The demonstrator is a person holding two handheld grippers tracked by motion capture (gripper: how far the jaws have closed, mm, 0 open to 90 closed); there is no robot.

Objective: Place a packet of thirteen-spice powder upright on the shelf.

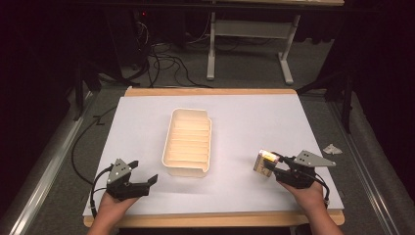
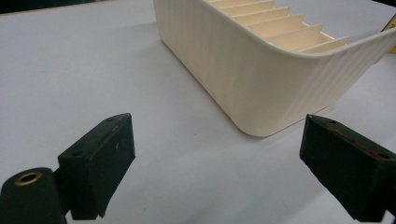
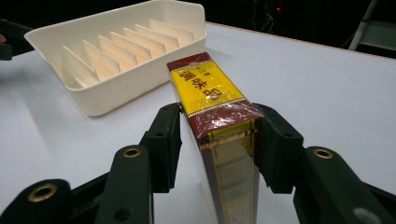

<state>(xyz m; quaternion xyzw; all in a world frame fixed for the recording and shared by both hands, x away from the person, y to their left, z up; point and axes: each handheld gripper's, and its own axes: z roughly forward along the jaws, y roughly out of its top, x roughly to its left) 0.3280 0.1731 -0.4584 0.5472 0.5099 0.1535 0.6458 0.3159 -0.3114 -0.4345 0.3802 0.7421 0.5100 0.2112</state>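
1. While the right gripper sits at the lower right of the high view, its jaws are clamped on a small brown-and-yellow carton; the right gripper view shows both pads pressed against the carton's narrow sides, with the printed yellow face turned up and the box standing clear above the sheet.
2. Over at the lower left of the high view, the left gripper rests low by the table's near edge with its jaws spread wide and nothing between them; its own view has the two black pads far apart at the bottom corners.
3. I would judge the step in hand to be the carry: the carton is gripped and lifted but not yet filed into the cream slotted tray.
4. Next, I reckon, the carton must travel left toward mid-frame, be lined up edge-on with one gap between the tray's upright dividers, and be lowered before the jaws let go. The free gripper looks well placed to steady the tray's near corner.
5. Beneath everything lies a white sheet over a wooden table.
6. Beyond it, the room is dark: a grey table frame at the top centre, cables on the floor, and a crumpled scrap at the right.
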